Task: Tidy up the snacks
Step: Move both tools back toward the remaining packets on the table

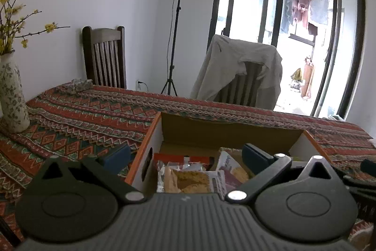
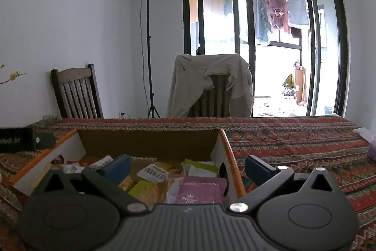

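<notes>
A cardboard box (image 1: 152,133) with orange-edged walls sits on the patterned tablecloth and holds several snack packets. In the left wrist view a clear packet of golden biscuits (image 1: 188,179) lies at its near end. My left gripper (image 1: 185,157) is open and straddles the box's left wall, empty. In the right wrist view the box (image 2: 150,142) shows a purple packet (image 2: 199,192), yellow-green packets (image 2: 199,165) and a white-labelled packet (image 2: 152,172). My right gripper (image 2: 188,167) is open and straddles the box's right wall, empty.
A flowered vase (image 1: 11,95) with yellow blossoms stands at the table's left. A crumpled cloth (image 1: 78,85) lies at the far edge. Two chairs (image 1: 105,58), one draped with a beige jacket (image 1: 239,69), and a light stand (image 2: 148,39) are behind the table.
</notes>
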